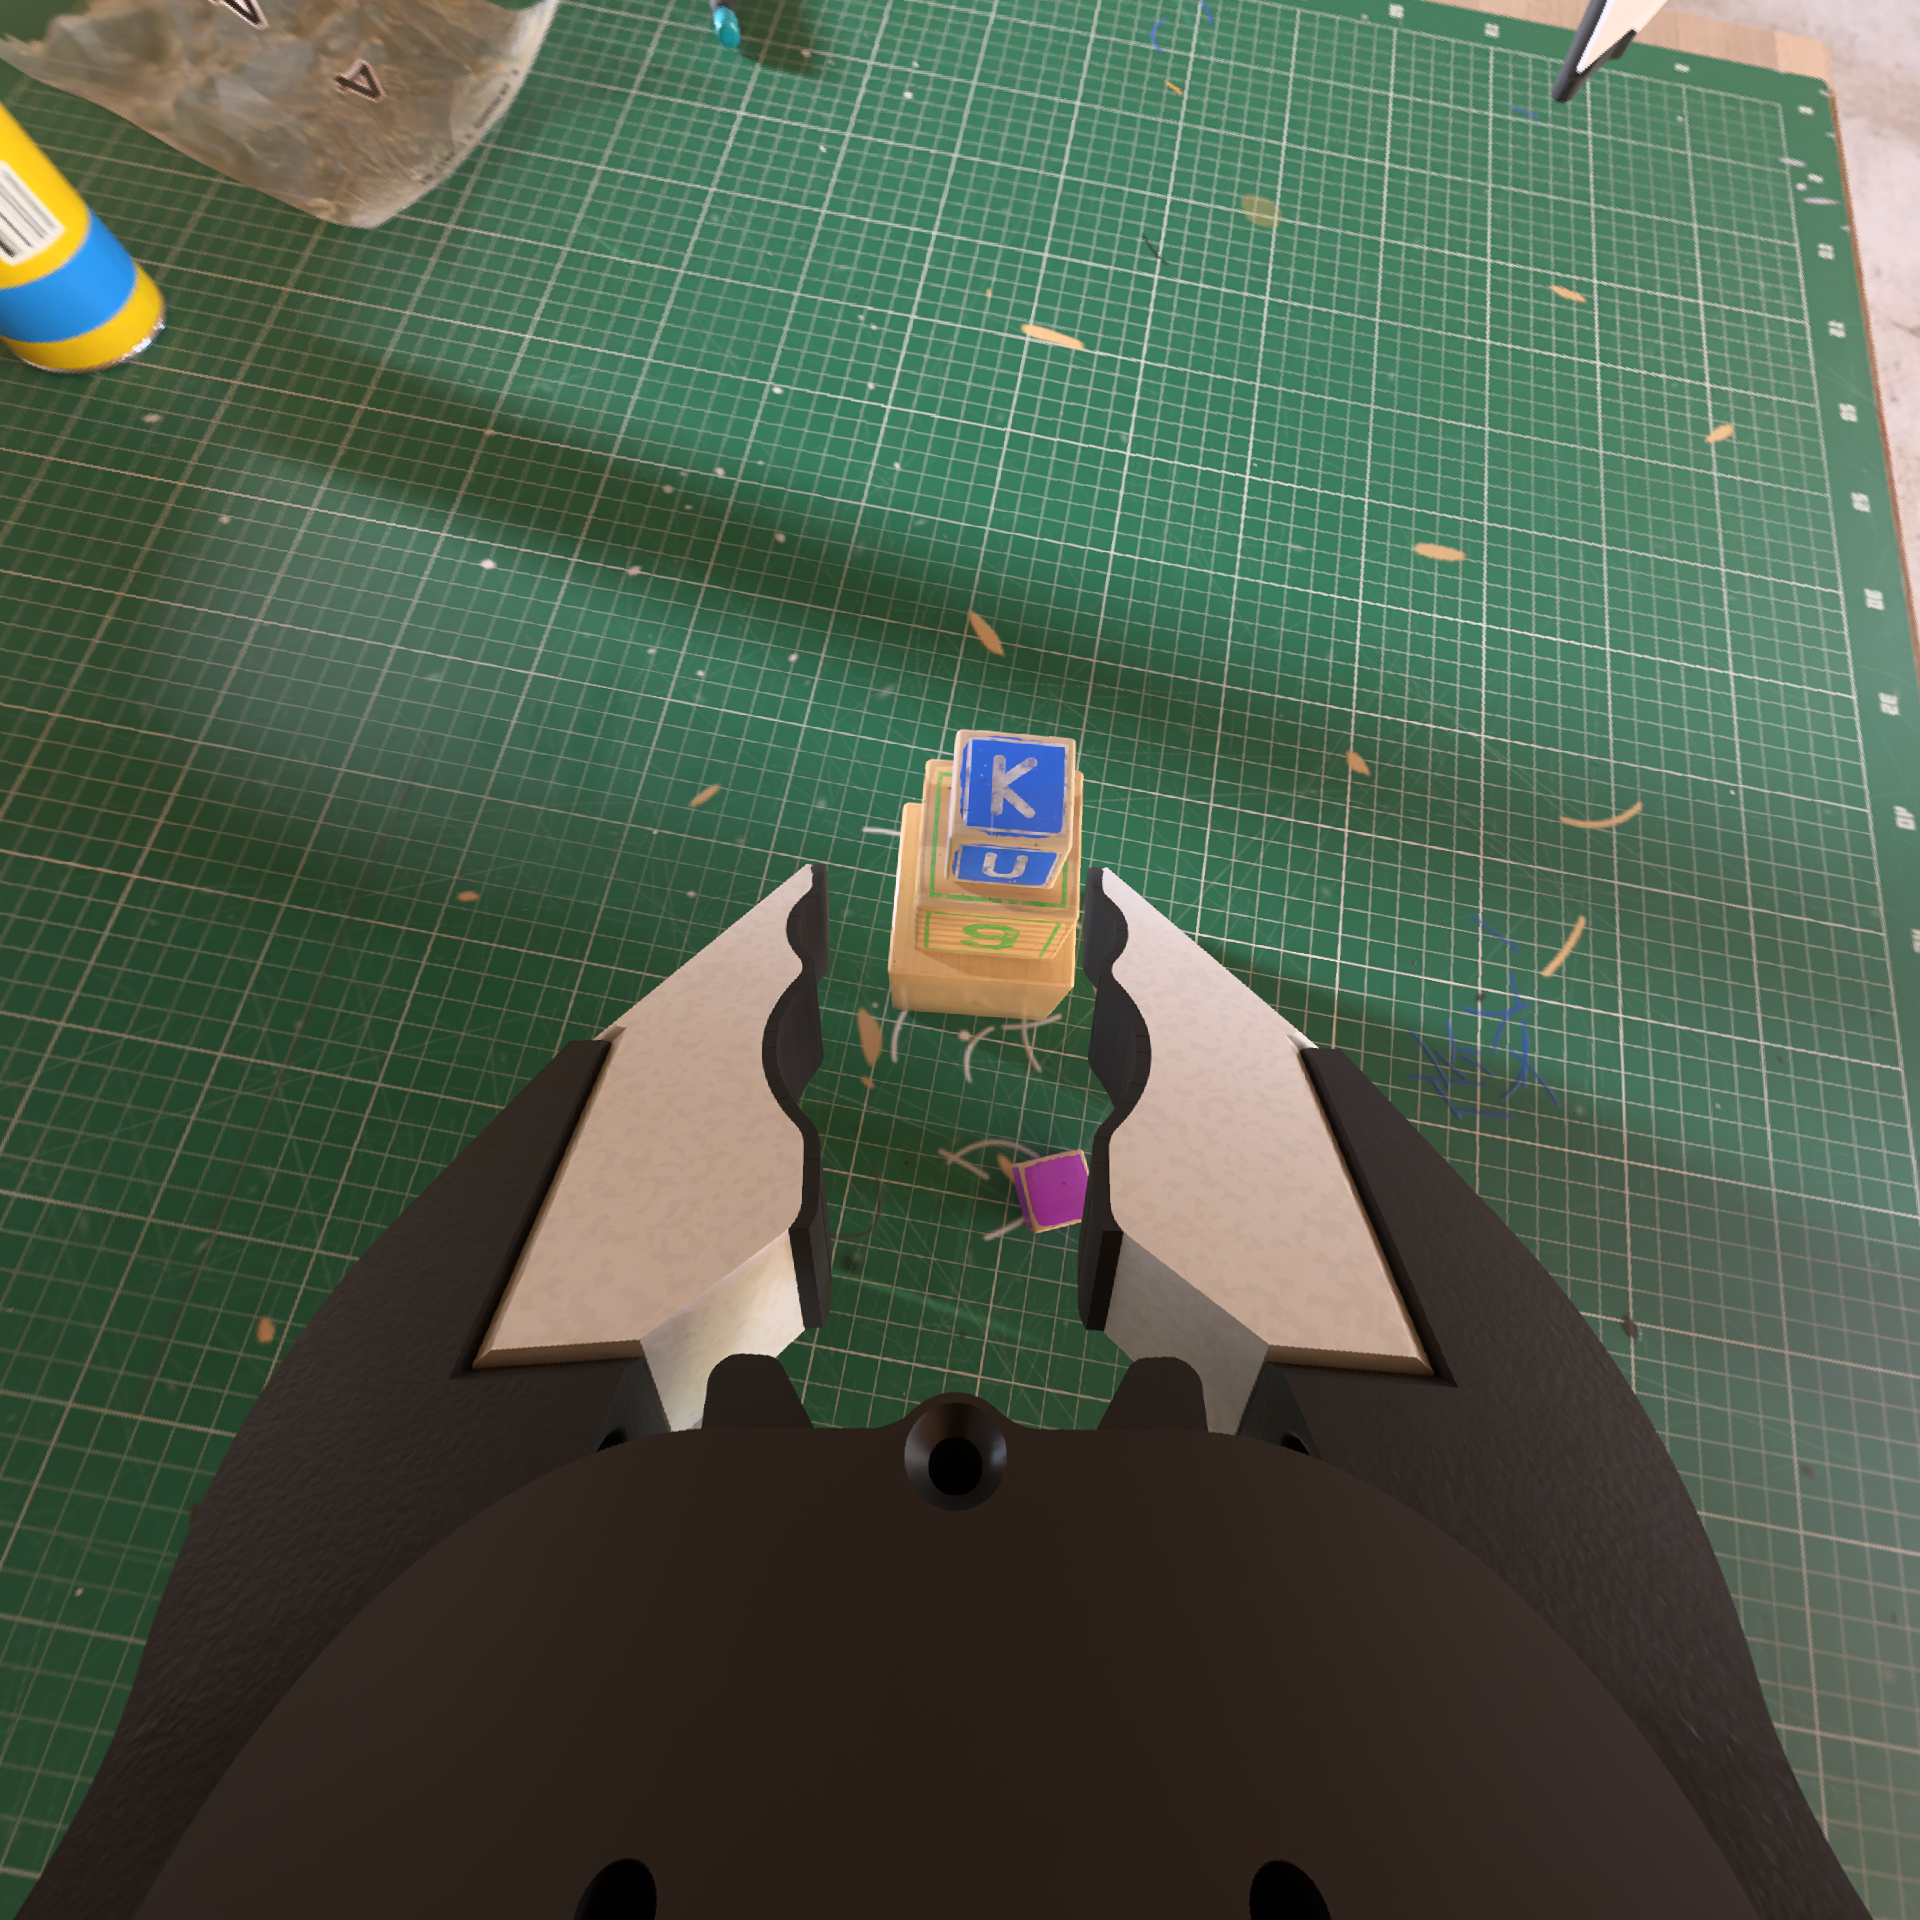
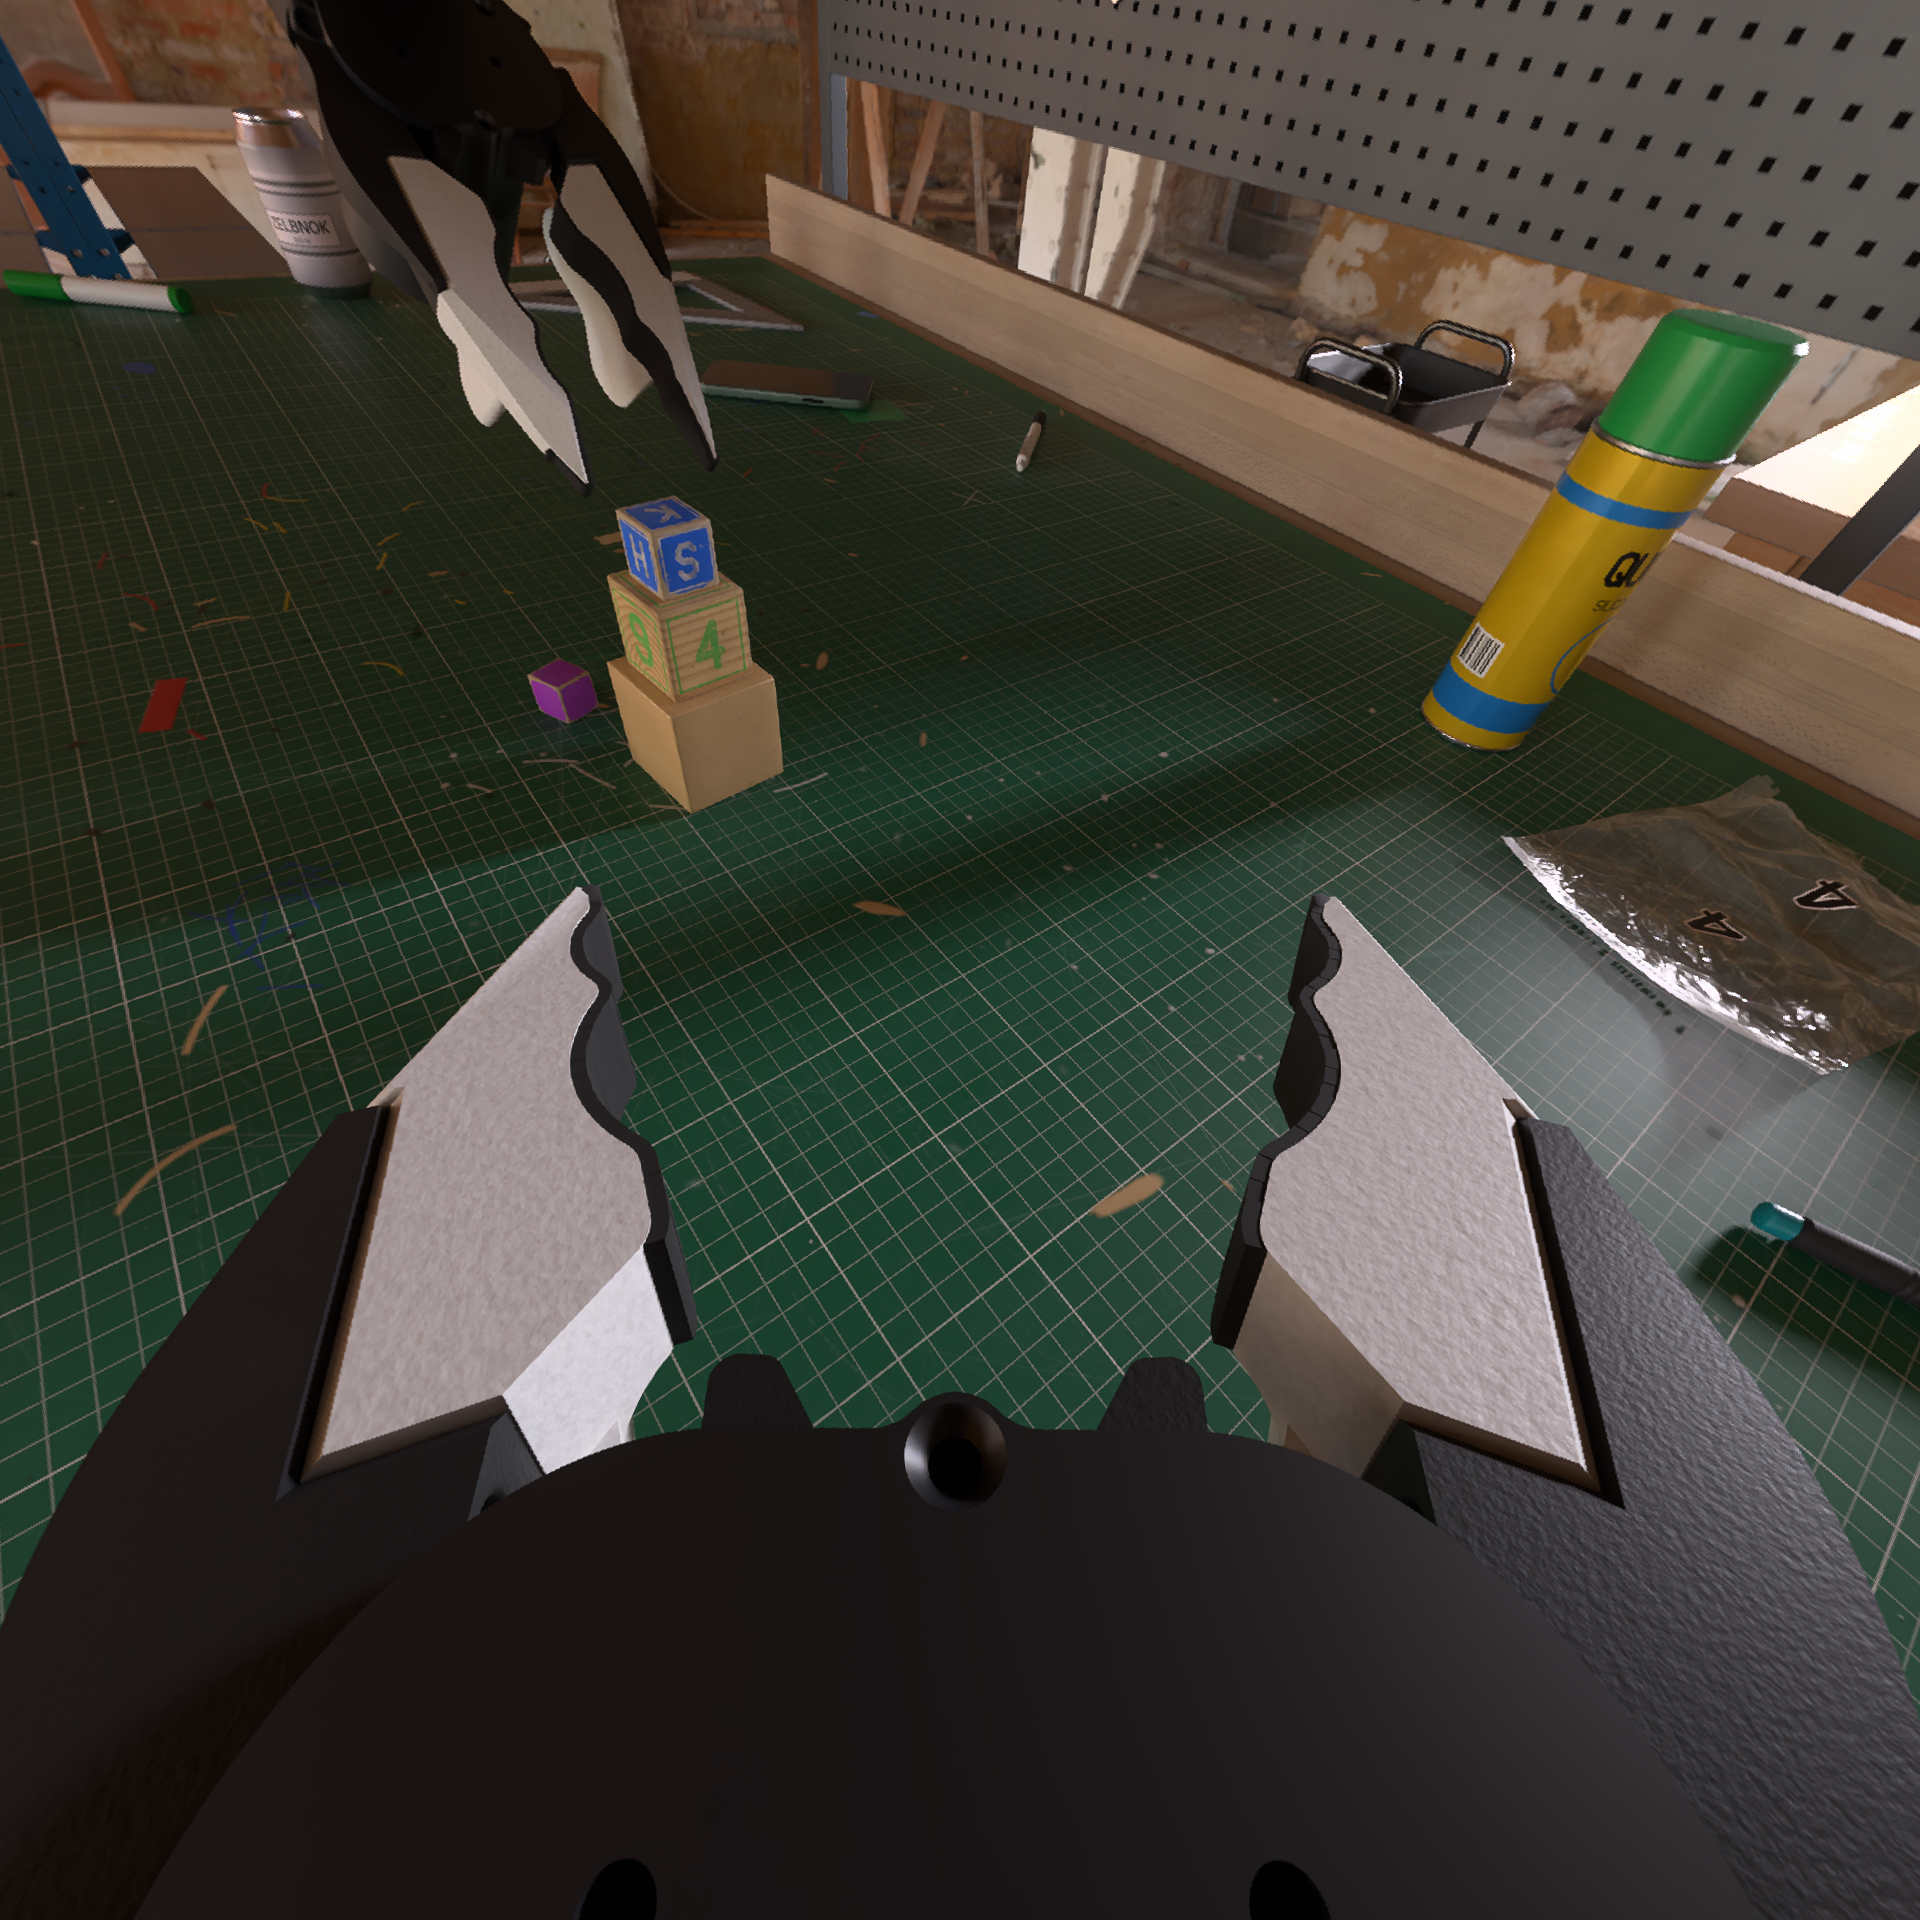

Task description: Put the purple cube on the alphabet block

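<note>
A green gridded cutting mat (image 2: 935,1039) covers the desk, strewn with wood shavings and small scraps. Directly on it sit a plain wooden block (image 2: 707,743) carrying two lettered blocks, and just beside it the purple cube (image 2: 562,690), while a yellow spray can (image 2: 1558,582) with a green cap leans by the wooden back rail. A crumpled foil bag (image 2: 1745,925), a teal-tipped pen (image 2: 1829,1247), a green marker (image 2: 99,291), a phone (image 2: 790,384), a small pen (image 2: 1029,442) and a grey can (image 2: 296,197) also lie on the mat.
</note>
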### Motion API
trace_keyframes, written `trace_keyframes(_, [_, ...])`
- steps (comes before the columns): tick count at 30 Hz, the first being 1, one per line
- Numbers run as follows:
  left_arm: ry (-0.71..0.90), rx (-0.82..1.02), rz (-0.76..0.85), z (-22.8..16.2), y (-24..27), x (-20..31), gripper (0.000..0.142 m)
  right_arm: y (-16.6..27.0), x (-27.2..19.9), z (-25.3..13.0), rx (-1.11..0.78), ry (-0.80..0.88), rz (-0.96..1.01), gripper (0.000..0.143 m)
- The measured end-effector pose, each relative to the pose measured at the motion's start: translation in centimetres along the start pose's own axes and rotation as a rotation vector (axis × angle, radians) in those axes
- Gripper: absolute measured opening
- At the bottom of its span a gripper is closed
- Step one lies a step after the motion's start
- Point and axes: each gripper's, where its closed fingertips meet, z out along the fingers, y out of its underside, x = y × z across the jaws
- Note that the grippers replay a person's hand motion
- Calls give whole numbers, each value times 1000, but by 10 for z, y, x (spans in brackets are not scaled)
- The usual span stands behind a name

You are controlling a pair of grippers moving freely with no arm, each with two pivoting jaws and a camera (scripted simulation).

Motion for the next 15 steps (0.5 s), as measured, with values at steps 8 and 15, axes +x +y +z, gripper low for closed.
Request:
trace_keyframes(8, [-211, 119, -51, -54, 26, 3, 67, -1, 1, -1, 3, 1, 1, 128])
trace_keyframes(15, [-233, 83, -157, -22, 95, 23, 61, 2, -9, 8, -18, -22, -14, 128])
